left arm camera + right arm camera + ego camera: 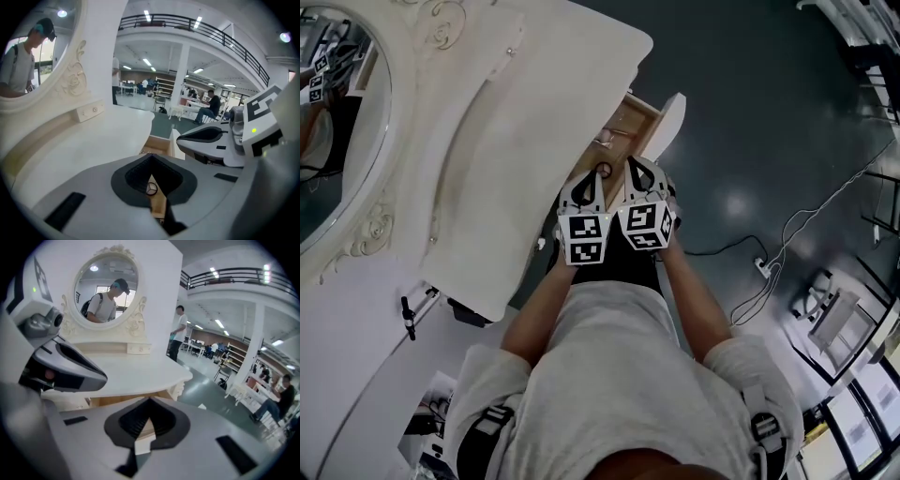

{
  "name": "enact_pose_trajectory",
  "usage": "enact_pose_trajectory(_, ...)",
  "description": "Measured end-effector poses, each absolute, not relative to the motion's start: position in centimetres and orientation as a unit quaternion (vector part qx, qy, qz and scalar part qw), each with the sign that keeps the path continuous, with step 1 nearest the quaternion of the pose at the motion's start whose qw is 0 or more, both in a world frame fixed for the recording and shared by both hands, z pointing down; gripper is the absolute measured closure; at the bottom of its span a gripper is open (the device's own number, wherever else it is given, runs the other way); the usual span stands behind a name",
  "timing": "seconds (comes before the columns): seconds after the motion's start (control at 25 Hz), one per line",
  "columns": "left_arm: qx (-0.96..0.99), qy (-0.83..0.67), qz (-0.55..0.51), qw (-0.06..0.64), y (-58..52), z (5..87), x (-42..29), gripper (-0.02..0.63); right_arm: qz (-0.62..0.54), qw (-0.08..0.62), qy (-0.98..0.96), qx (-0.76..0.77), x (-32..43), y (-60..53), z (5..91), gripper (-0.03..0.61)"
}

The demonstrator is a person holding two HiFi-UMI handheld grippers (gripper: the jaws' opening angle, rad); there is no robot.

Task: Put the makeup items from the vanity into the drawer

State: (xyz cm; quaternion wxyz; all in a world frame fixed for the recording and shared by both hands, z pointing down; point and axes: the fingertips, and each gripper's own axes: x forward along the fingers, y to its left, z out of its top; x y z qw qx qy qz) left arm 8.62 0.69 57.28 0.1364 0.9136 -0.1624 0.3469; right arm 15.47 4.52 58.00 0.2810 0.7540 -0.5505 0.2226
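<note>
The white vanity top [534, 141] shows no makeup items. Its wooden drawer [623, 122] stands pulled out at the right, with its white front panel [672, 120] beyond it. My left gripper [592, 180] and right gripper [639, 173] hover side by side over the drawer's near end, both shut and holding nothing. In the left gripper view the shut jaws [151, 161] frame a small round ring [151, 189] lying on the drawer's wood. The right gripper view shows its shut jaws [150, 401] above the drawer [117, 401], which sits below the tabletop.
An oval mirror [337, 122] in a carved white frame stands at the vanity's back left. Dark floor [769, 141] with a white cable [806, 225] lies to the right. People and furniture fill the hall behind.
</note>
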Motion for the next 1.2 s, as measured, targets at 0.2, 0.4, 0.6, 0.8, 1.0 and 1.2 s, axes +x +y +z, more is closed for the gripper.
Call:
enact_pose_trajectory(0.2, 0.921, -0.201, 0.311, 0.122, 1.2, 54.5, 7.2, 0.607, 0.211, 0.217, -0.554, 0.776, 14.9, 5.3, 54.0, 0.565)
enact_pose_trajectory(0.4, 0.928, -0.234, 0.272, 0.096, 1.7, 51.1, 6.0, 0.607, 0.168, 0.176, -0.567, 0.787, 14.3, 6.4, 49.1, 0.565)
enact_pose_trajectory(0.6, 0.939, -0.241, 0.235, 0.077, 2.8, 47.5, 6.1, 0.607, 0.138, 0.144, -0.57, 0.797, 13.7, 8.8, 45.1, 0.565)
enact_pose_trajectory(0.8, 0.946, -0.247, 0.199, 0.07, 3.8, 45.0, 6.3, 0.607, 0.104, 0.114, -0.57, 0.807, 13.4, 9.7, 41.3, 0.565)
enact_pose_trajectory(1.0, 0.954, -0.233, 0.182, 0.056, 5.5, 42.7, 7.3, 0.607, 0.077, 0.112, -0.565, 0.814, 13.4, 10.7, 38.8, 0.565)
enact_pose_trajectory(1.2, 0.961, -0.223, 0.157, 0.05, 6.1, 40.5, 8.7, 0.607, 0.068, 0.097, -0.55, 0.827, 14.4, 12.2, 37.6, 0.565)
